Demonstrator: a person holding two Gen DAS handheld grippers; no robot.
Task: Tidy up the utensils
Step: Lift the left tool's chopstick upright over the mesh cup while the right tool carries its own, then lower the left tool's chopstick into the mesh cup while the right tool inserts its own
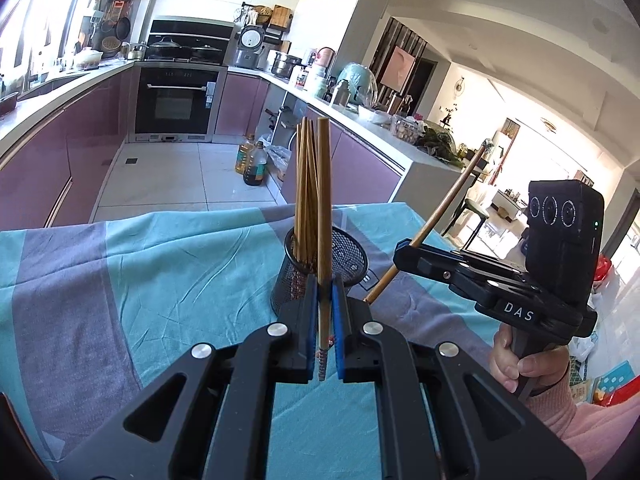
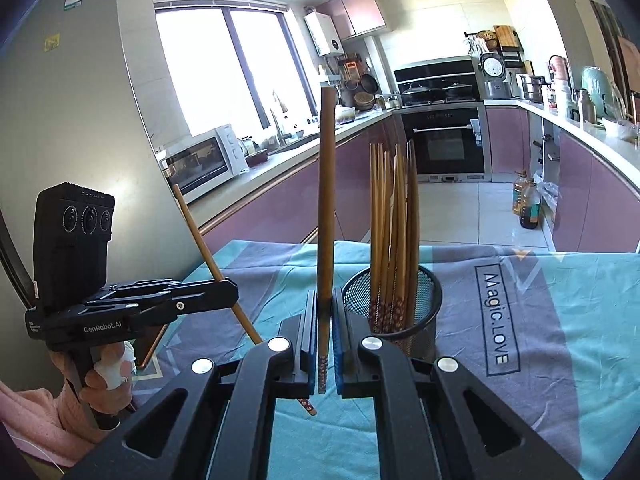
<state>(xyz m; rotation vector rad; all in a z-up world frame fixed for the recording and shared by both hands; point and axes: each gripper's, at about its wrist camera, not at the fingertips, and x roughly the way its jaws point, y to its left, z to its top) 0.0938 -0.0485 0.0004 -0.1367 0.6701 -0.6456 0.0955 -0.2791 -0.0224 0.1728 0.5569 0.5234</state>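
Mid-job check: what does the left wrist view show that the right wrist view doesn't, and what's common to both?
Only the left wrist view: the living area beyond the counter end, and the right tool seen from outside, its chopstick slanting up.

Only the right wrist view: the window, the microwave, the "Magic.LOVE" print, and the left tool from outside.

Both: each view's own tool shut on one chopstick, the mesh holder of chopsticks on the blue-grey cloth, and the oven.

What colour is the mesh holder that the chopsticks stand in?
Black wire mesh holder, clearest in the right wrist view.
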